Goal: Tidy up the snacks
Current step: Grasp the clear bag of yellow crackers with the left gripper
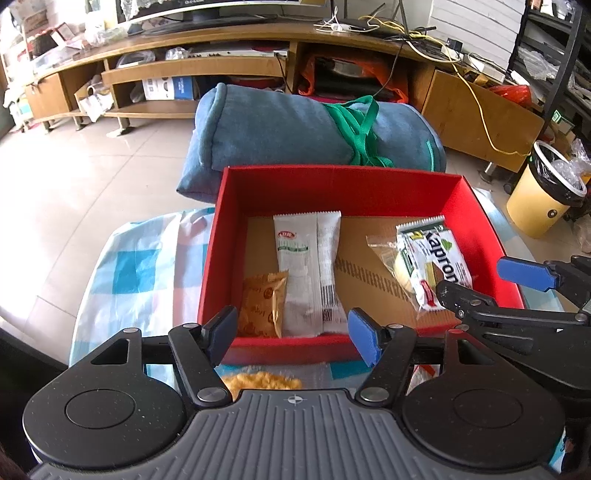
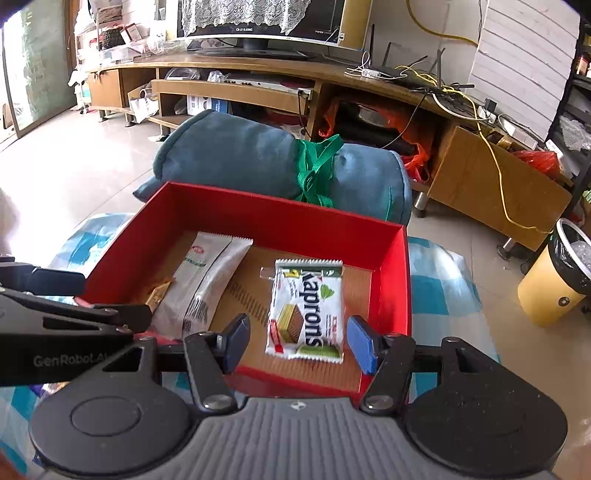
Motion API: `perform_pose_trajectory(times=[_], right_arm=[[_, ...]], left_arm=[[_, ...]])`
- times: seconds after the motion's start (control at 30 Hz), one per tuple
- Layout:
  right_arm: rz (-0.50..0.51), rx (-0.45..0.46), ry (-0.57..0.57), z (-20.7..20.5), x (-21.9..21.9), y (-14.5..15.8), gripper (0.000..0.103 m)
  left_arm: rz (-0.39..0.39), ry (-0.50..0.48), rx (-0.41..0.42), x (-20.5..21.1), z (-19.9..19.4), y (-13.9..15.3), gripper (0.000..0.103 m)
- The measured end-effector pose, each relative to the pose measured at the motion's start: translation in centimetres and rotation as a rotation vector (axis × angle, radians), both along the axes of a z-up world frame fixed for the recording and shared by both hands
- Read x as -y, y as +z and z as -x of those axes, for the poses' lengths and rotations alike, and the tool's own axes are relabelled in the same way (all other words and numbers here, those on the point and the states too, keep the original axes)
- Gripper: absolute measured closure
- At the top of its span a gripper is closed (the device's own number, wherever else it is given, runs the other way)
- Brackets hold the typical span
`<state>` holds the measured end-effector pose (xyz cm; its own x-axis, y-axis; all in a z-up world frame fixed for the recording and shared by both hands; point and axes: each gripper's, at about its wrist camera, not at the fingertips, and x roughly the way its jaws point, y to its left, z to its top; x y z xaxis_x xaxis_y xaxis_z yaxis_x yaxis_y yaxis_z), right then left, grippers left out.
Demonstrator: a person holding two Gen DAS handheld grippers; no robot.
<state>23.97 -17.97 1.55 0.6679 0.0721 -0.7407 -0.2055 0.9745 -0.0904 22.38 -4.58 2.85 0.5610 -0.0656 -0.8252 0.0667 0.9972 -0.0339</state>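
- The red box [image 1: 369, 184] is open on top, so its walls are all that bar entry from the sides.
- A bare strip of cardboard floor [image 2: 255, 295] runs between the long white packet [image 2: 207, 280] and the wafer pack [image 2: 306, 314].
- A blue bundle [image 1: 280, 129] crowds the box's far wall.
- The right gripper [image 1: 484, 277] hangs over the box's right corner.

Pale glossy floor tiles [image 1: 74, 177] catch daylight from the left. Ahead runs a long wooden TV stand [image 2: 258, 70] with a monitor [image 2: 258, 18], cables, cluttered shelves; a yellow bin [image 2: 554, 280] stands far right.
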Motion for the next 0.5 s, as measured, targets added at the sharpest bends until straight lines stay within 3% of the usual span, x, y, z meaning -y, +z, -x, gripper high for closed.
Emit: perform_pose_trajectory(times=[0.5], right_arm=[[0.007,-0.093,0.052,3.8,-2.1,-1.9,0.05]], left_arm=[[0.006,-0.042,-0.076,-2.2,4.2,-1.7,0.028]])
